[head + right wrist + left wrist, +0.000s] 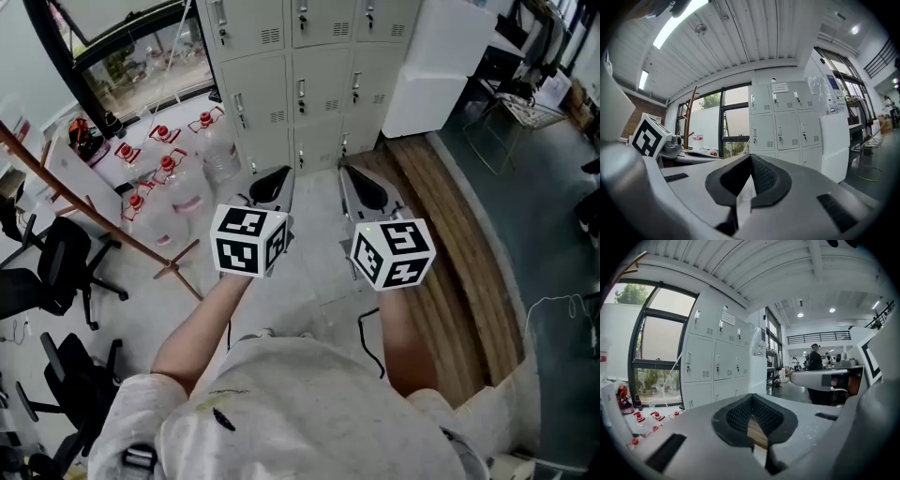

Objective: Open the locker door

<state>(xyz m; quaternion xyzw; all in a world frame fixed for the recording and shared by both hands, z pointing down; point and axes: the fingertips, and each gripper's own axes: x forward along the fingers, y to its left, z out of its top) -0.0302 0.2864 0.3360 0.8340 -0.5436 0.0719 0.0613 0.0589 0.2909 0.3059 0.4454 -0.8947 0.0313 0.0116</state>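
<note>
Facing the locker door (314,89), well apart ahead, the person is carrying left gripper (274,180) and right gripper (362,185) clenched, empty; door is probably swinging light, rigid metal; latch handle (301,94) is offering the hold

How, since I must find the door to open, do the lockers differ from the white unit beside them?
The lockers are light grey, split into small doors with handles and vent slots; the white unit shows plain faces with neither. In the right gripper view the lockers stand taller and the white unit lower. Both stand side by side on the floor.
</note>
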